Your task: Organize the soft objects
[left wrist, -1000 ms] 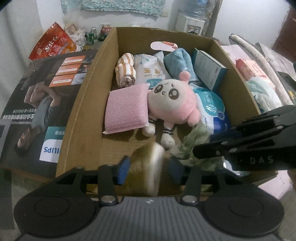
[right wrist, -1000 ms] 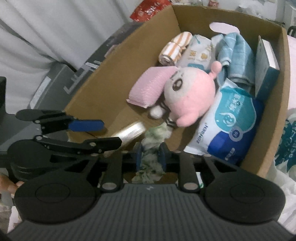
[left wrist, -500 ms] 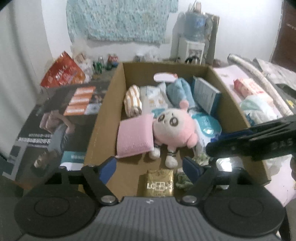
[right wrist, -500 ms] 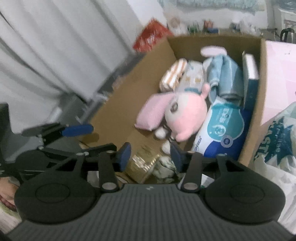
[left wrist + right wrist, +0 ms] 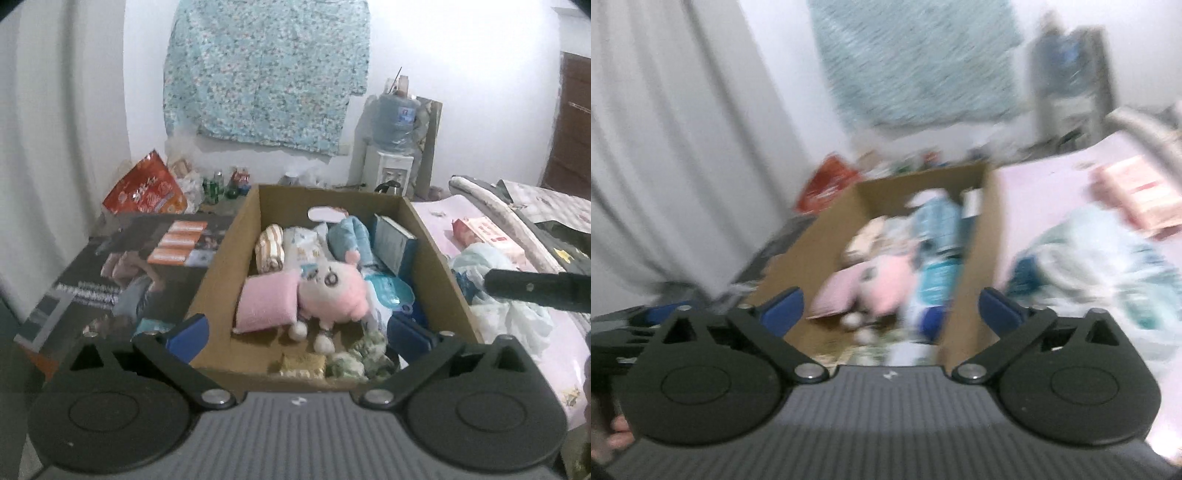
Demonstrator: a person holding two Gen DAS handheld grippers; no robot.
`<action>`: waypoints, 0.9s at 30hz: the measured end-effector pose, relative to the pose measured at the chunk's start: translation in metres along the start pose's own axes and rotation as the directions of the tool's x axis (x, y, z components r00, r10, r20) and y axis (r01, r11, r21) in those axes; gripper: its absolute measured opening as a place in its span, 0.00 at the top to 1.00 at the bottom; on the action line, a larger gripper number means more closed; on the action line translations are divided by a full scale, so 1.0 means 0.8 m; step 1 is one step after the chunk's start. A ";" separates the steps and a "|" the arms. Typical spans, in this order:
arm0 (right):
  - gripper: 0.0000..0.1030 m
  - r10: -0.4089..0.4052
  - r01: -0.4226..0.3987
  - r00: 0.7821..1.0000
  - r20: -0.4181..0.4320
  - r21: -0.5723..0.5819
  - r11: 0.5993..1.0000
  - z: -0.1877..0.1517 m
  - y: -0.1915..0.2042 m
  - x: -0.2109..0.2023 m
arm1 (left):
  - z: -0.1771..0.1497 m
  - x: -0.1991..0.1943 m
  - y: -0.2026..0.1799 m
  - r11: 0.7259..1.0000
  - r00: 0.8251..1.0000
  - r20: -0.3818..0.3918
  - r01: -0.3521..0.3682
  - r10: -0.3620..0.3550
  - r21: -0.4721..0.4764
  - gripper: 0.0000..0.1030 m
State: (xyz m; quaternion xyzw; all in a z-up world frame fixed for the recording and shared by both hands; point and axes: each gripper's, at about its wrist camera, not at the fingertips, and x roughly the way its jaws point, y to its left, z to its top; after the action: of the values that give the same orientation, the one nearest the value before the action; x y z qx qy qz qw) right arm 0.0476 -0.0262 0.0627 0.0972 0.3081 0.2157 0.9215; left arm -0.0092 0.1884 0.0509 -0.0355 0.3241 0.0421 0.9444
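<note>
Landmark: the cardboard box (image 5: pixel 439 254), every place below read from it.
Left gripper (image 5: pixel 297 332): your fingers are spread wide and carry nothing, hanging above the box's near wall.
Right gripper (image 5: pixel 891 312): also spread and empty, above the near right corner; that view is smeared, so treat details there as unsure.
Soft things in the box: pink plush toy (image 5: pixel 332 291) at the centre, pink pad (image 5: pixel 266 303) touching its left side, gold packet (image 5: pixel 303 363) and green-white cloth (image 5: pixel 360 360) against the near wall, striped roll (image 5: pixel 269 247) and blue towel (image 5: pixel 351 236) toward the far wall.
Soft things outside: a pale crumpled cloth (image 5: pixel 491 269) lies on the pink surface just right of the box.
Risk: if you swing right at this speed, you may clip the box wall or close on air.
Risk: a loose pinch on limp cloth could trail and snag the rim.
</note>
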 end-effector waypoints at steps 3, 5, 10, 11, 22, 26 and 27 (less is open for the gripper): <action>0.01 -0.132 0.133 0.991 0.021 -0.041 0.990 -0.016 0.002 -0.014 | -0.009 0.002 -0.007 0.999 0.999 -0.037 -0.027 0.026 -0.017 0.00; 0.01 -0.194 0.195 0.981 0.022 -0.069 0.978 -0.026 0.004 -0.017 | -0.016 0.002 -0.013 0.999 0.998 -0.041 -0.045 0.045 -0.015 0.00; 0.01 -0.350 0.358 0.933 0.087 -0.110 0.927 -0.047 0.010 -0.021 | -0.028 -0.001 -0.023 0.999 0.998 -0.047 -0.047 0.046 -0.014 0.00; 0.01 -0.394 0.406 0.912 0.114 -0.107 0.908 -0.053 0.012 -0.024 | -0.029 -0.002 -0.026 0.999 0.998 -0.044 -0.049 0.048 -0.012 0.00; 0.01 -0.480 0.502 0.862 0.162 -0.139 0.854 -0.076 0.020 -0.047 | -0.036 -0.009 -0.067 0.991 0.995 0.001 -0.104 0.104 0.080 0.00; 0.01 -0.438 0.452 0.887 0.143 -0.084 0.888 -0.079 0.018 -0.064 | -0.036 -0.008 -0.074 0.993 0.998 -0.001 -0.061 0.062 0.098 0.00; 0.01 -0.435 0.448 0.889 0.144 -0.072 0.891 -0.082 0.018 -0.067 | -0.037 -0.006 -0.075 0.994 0.998 -0.005 -0.060 0.060 0.097 0.00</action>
State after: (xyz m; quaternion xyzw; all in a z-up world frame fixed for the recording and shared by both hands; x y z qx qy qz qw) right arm -0.0361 -0.0350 0.0435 -0.0099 0.2529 0.0095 0.9674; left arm -0.0250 0.1255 0.0334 0.0197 0.3304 0.0546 0.9421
